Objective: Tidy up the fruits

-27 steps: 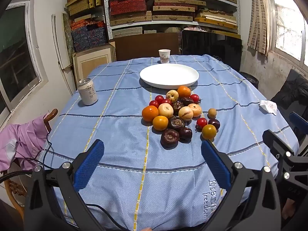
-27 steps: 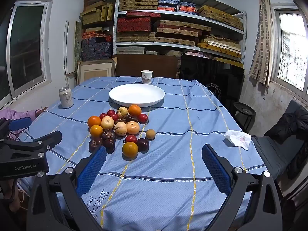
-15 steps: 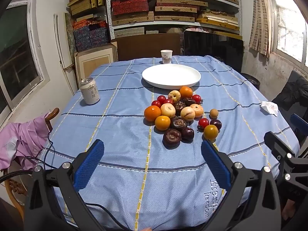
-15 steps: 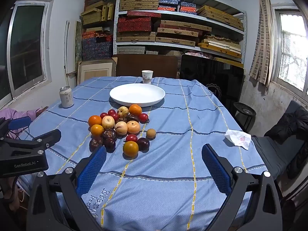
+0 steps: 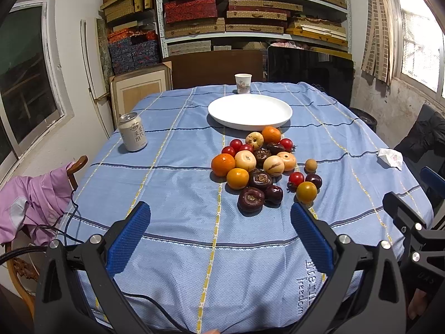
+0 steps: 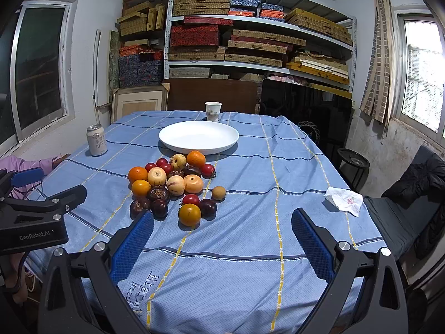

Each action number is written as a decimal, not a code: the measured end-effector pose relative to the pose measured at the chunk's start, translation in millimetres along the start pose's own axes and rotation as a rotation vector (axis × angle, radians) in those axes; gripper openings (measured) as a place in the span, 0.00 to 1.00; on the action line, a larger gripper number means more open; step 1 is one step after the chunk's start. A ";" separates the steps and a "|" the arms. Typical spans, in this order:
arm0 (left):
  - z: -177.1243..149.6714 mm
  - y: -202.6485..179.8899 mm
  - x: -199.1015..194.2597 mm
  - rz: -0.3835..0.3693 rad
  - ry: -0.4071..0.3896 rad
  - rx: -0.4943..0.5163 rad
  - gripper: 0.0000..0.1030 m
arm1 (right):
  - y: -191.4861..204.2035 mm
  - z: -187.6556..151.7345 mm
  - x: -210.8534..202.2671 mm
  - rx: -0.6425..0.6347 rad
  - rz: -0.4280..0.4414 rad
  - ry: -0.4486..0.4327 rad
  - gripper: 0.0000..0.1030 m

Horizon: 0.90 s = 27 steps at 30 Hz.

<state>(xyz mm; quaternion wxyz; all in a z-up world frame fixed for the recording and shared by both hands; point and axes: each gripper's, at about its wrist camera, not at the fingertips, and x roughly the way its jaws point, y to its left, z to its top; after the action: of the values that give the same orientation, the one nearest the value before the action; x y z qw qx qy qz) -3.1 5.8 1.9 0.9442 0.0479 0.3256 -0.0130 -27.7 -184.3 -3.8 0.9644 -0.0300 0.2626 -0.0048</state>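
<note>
Both the left gripper (image 5: 219,229) and the right gripper (image 6: 222,232) are released (nothing held); the fruit pile (image 5: 264,167) lies at 12 o'clock, before the white plate (image 5: 250,111).

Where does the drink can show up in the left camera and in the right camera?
Left wrist view: the can stands upright at left of centre, on the tablecloth's left edge, left of the fruit pile.
Right wrist view: the can stands at far left, near the window-side edge, beyond the other gripper.
Shared landmark: the white plate, to the can's right and slightly farther back in both views.
</note>
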 end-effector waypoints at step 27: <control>-0.2 0.3 -1.5 -0.001 -0.003 -0.003 0.96 | 1.4 1.8 -1.9 -0.003 0.016 -0.006 0.97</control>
<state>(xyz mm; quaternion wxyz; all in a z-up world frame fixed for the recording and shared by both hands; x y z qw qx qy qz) -4.3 6.1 2.8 0.9448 0.0465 0.3242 -0.0130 -28.4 -182.8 -1.3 0.9652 -0.0295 0.2598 0.0033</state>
